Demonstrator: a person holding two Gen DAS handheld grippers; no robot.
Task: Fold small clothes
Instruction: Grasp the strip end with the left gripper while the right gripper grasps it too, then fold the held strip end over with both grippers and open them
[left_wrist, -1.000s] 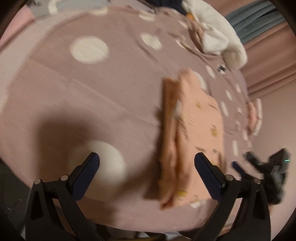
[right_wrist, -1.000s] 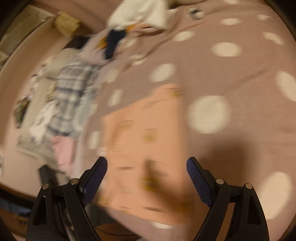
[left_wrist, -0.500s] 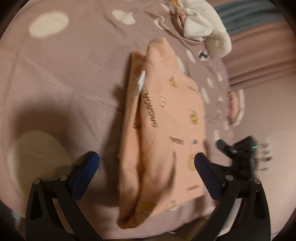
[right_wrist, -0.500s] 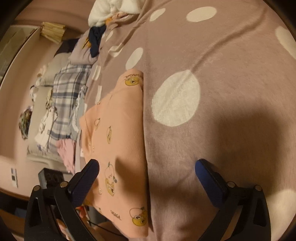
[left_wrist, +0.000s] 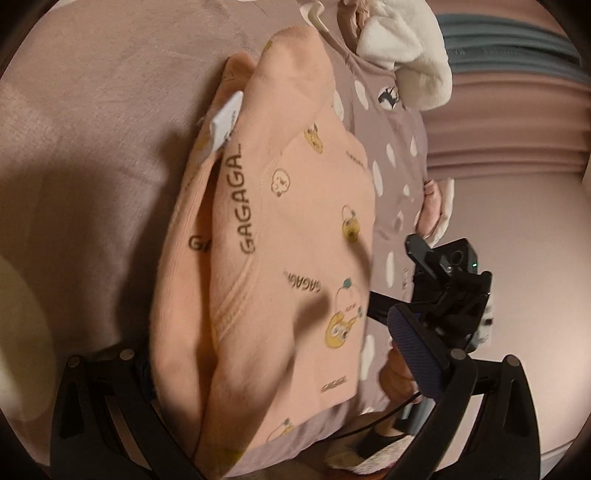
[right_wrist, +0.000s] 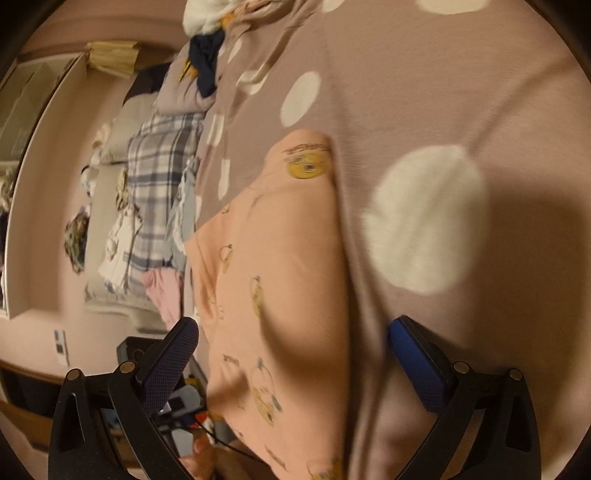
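1. A folded peach garment (left_wrist: 288, 236), printed with cartoon ducks and the word "GAGAGA", is laid flat on a mauve blanket with white dots (right_wrist: 461, 110), close to its near edge.
2. The left gripper (left_wrist: 273, 354) is held just above the garment's near end; its jaws are spread wide, the left finger being hidden behind the fabric, and nothing is gripped.
3. The right gripper (right_wrist: 291, 354) is held wide apart; its jaws have just been opening, and the garment's near end is seen between them, unclamped.
4. A pile of unfolded clothes (right_wrist: 207, 48) is seen at the blanket's far end.
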